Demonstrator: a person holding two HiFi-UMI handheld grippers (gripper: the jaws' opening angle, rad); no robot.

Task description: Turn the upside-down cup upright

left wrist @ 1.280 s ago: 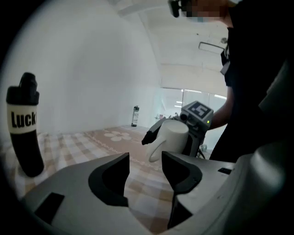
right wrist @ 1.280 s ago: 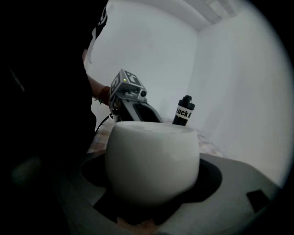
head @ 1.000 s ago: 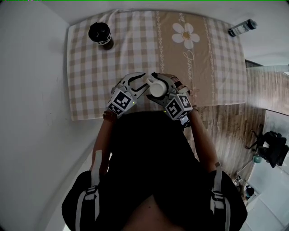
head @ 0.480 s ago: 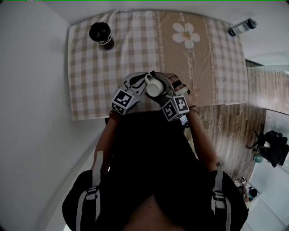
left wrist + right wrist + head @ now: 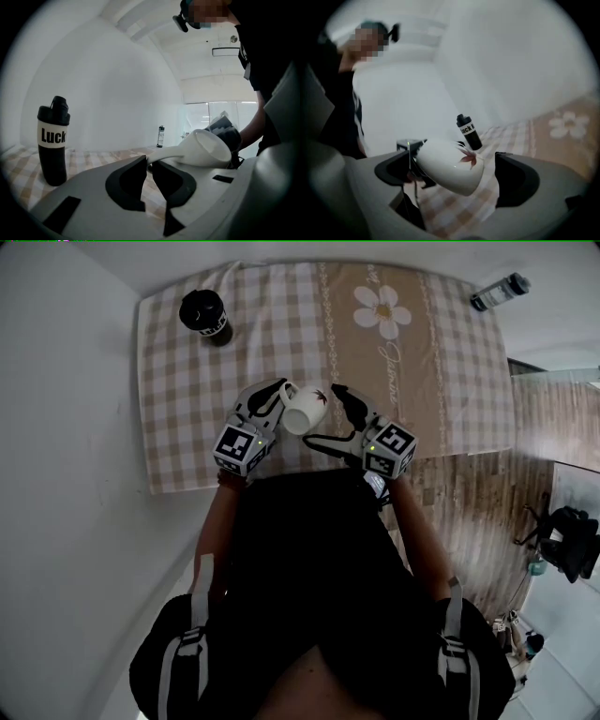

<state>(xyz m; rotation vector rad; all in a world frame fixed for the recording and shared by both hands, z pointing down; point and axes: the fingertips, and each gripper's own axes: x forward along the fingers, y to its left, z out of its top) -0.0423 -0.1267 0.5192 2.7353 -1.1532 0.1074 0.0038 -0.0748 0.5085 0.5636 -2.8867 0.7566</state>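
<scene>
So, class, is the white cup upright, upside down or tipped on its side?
The cup is tipped on its side: the left claw, its jaws just closed further, pinches the handle, and the mouth faces sideways.

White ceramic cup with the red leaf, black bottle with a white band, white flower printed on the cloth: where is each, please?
White ceramic cup (image 5: pixel 310 402): head view, on its side wall.
Black bottle (image 5: pixel 54 164): left gripper view, on its lower body.
White printed flower (image 5: pixel 382 307): head view, on its centre.

Cup (image 5: pixel 302 410) between left gripper (image 5: pixel 279 396) and right gripper (image 5: pixel 324 414), flask (image 5: pixel 205 315) far-left on cloth (image 5: pixel 281 329)
</scene>
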